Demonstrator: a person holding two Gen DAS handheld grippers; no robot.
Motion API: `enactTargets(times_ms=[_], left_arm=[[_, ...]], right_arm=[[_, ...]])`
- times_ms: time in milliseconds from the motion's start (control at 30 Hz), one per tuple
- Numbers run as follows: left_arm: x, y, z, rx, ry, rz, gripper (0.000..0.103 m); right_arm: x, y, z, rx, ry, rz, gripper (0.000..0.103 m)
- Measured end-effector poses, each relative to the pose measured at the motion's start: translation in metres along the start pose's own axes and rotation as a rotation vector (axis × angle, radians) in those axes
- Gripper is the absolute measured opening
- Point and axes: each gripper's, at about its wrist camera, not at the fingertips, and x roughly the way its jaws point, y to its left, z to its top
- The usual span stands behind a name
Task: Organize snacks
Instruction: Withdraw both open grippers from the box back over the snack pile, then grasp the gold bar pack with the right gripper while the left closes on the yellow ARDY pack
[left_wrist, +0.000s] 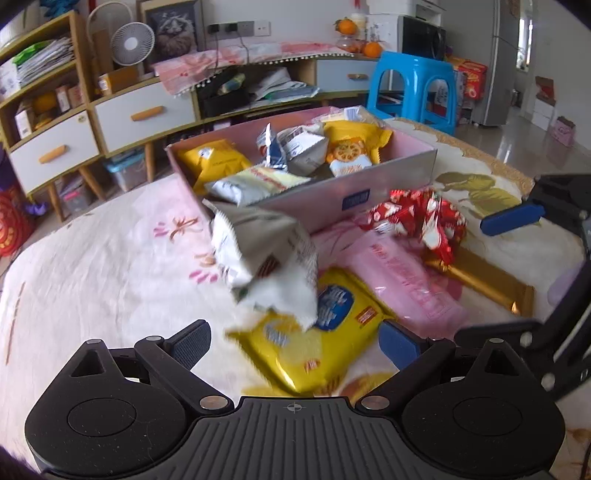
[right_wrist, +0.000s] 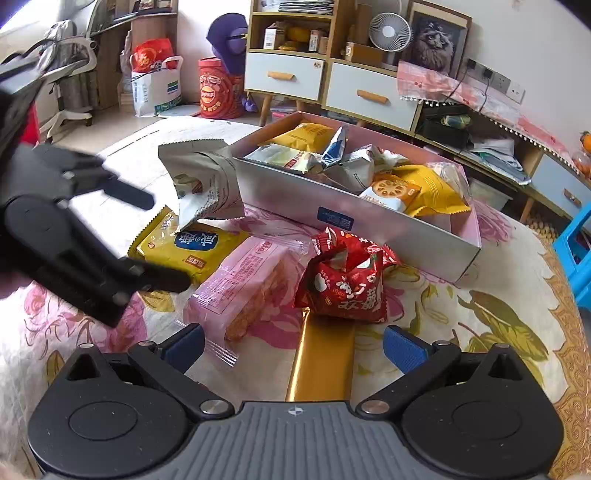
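A pink-lined cardboard box (left_wrist: 388, 177) (right_wrist: 288, 199) holds several snack packs. A grey-white snack bag (left_wrist: 262, 251) (right_wrist: 203, 181) leans against the box's near corner, blurred, free of both grippers. On the cloth lie a yellow biscuit pack (left_wrist: 325, 332) (right_wrist: 184, 247), a pink pack (left_wrist: 413, 280) (right_wrist: 243, 284), a red bag (left_wrist: 417, 218) (right_wrist: 347, 280) and a gold box (left_wrist: 487, 288) (right_wrist: 321, 362). My left gripper (left_wrist: 295, 343) (right_wrist: 162, 243) is open and empty above the yellow pack. My right gripper (right_wrist: 293, 349) is open and empty just short of the red bag.
The snacks lie on a floral cloth (left_wrist: 103, 258) over a table. A blue stool (left_wrist: 410, 88) stands beyond the far right edge. Low cabinets with drawers (left_wrist: 144, 114) and shelves line the back wall. A red tin (right_wrist: 216, 88) and bags sit on the floor.
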Motion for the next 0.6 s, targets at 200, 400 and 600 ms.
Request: enactTargets(times_ms=[200,400,600], left_arm=[[0.006,-0.002,0.008,-0.012,0.027,-0.082,0.098],[0.005,-0.011,-0.002,0.002,0.111,-0.154,0.096],[0.0,-0.019,-0.002,-0.051,0.129,-0.178,0.096]], right_arm=[[0.005,-0.002,0.0,-0.002,0.036,-0.014,0.095],[0.002,-0.007,-0.005,0.003,0.069,-0.002,0.094],[-0.002,-0.016,-0.009,0.036,0.076,0.01,0.088]])
